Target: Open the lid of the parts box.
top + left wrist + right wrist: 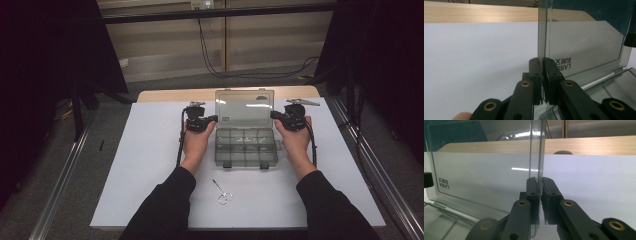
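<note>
**Both grippers clamped on the raised lid of the organiser box**

The left gripper (542, 62) and right gripper (540, 181) each pinch one side edge of the clear lid (244, 107), holding it upright and square, probably to swing it evenly on its hinge. The compartment tray (246, 147) rests mid-sheet on the white mat (150, 150); small scissors (222, 192) lie near the front edge, well apart.

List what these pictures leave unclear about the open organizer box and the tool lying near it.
- Compartment contents: high view, box base too small and smoky to read.
- Printed label on the lid: left gripper view, left gripper covers part.
- Small metal tool: high view, too small to identify.
</note>
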A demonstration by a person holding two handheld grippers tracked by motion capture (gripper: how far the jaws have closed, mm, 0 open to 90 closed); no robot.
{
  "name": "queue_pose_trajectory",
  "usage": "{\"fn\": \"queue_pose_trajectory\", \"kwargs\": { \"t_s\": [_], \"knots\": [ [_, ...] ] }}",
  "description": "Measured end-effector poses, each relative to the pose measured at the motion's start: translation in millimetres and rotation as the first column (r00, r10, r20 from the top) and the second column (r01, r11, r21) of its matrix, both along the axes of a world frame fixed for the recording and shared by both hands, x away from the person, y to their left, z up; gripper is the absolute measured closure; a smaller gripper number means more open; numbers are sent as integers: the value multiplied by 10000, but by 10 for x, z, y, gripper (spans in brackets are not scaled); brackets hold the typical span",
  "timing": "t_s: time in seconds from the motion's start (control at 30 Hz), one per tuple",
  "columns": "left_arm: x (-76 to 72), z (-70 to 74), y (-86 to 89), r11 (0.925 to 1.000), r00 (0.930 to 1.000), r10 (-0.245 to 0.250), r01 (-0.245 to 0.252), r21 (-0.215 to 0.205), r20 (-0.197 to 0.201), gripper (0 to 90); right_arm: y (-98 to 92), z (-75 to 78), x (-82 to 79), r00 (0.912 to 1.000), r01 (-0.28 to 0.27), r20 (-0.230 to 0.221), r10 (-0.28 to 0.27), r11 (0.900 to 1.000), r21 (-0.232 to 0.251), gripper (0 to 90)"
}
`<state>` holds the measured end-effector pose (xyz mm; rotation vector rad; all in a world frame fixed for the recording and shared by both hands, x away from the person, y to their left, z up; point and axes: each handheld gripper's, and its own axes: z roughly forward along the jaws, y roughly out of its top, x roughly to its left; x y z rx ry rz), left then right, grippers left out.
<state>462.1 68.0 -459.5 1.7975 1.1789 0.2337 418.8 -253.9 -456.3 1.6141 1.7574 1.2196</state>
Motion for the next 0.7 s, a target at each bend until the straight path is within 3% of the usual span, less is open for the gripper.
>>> {"fn": "queue_pose_trajectory", "kwargs": {
  "t_s": [0.27,0.47,0.7],
  "knots": [
    [67,1,20,9998,9984,-101,91,-174,-554,855,-18,-32,35,9994,172,-310,-157,9987,477,860],
    [105,-20,27,9988,9961,-15,-28,-492,-879,852,-25,-29,72,9987,39,-503,-29,9998,208,866],
    [135,-33,32,9980,9927,62,-137,-623,-1202,849,-38,-40,111,9974,24,-721,0,9994,331,868]
  ]
}}
